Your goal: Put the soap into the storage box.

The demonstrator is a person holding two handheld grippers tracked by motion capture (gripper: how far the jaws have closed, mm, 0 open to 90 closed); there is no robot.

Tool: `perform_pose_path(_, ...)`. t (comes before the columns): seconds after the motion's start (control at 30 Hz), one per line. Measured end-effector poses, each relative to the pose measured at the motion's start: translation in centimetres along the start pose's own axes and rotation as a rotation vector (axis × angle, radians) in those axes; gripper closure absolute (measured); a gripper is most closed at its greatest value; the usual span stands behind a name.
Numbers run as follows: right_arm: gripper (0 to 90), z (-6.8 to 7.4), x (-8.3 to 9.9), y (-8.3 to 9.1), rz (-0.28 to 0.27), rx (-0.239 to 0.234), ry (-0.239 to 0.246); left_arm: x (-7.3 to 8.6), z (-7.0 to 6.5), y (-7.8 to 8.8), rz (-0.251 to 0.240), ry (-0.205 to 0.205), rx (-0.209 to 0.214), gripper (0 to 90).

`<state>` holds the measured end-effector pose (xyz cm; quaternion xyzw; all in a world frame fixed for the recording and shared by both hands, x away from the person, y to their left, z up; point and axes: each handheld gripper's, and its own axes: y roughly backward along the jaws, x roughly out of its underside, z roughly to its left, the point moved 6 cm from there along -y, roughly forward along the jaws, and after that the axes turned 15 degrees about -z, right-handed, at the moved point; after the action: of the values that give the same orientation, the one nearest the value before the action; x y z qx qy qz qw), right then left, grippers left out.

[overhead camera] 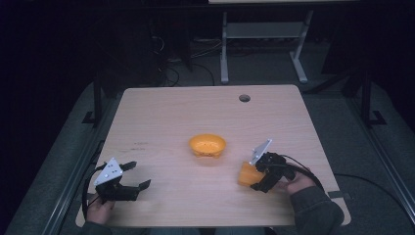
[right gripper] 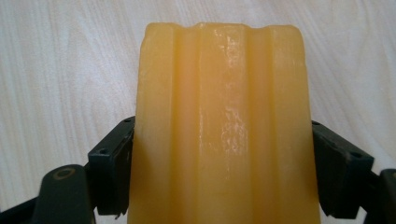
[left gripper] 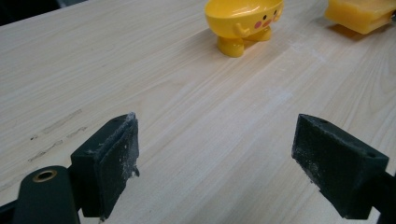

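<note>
The yellow block [right gripper: 224, 126] lies on the table [overhead camera: 161, 117] near the front right, with the right gripper [overhead camera: 254, 177] closed around it: in the right gripper view the two black jaws press on its long sides, one at each edge, about halfway along its length. Its top is ridged lengthwise and has a waxy, slightly wet-looking shine, so it is probably a bar of soap or something like it, though the pictures do not settle that. I would expect it to be light, fairly stiff, and slick on the glossy faces; a hard squeeze could dent it or make it shoot out of the grip. The flat long sides, where the jaws sit now, look like the best hold, since the ridged top gives nothing square to bear on.

A little to the left and farther back stands a small yellow bowl [overhead camera: 207, 145] on stubby feet, with a cartoon face on its side in the left gripper view [left gripper: 243, 21]. It is apart from the block.

The left gripper [overhead camera: 141, 176] rests at the front left, jaws spread wide with nothing between them, only bare wood.
</note>
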<state>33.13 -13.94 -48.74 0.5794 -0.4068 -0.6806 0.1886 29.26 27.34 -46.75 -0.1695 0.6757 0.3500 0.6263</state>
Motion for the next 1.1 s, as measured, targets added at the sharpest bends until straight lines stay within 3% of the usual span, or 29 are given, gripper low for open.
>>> perform_pose_path(0.17, 20.6, -0.1, -0.2, 0.1, 0.007, 0.011, 0.010, 0.0, 0.0, 0.0, -0.002, -0.001, -0.002, 14.3)
perform_pose_path(0.5, 20.5, -0.9, -1.7, 1.2, -0.038, 0.023, 0.017, -0.1, 0.1, 0.1, -0.001, -0.003, -0.004, 14.3)
perform_pose_path(1.1, 20.5, -2.3, -4.7, 1.7, -0.080, 0.013, 0.043, -0.1, 0.1, 0.1, -0.011, 0.004, -0.008, 14.3)
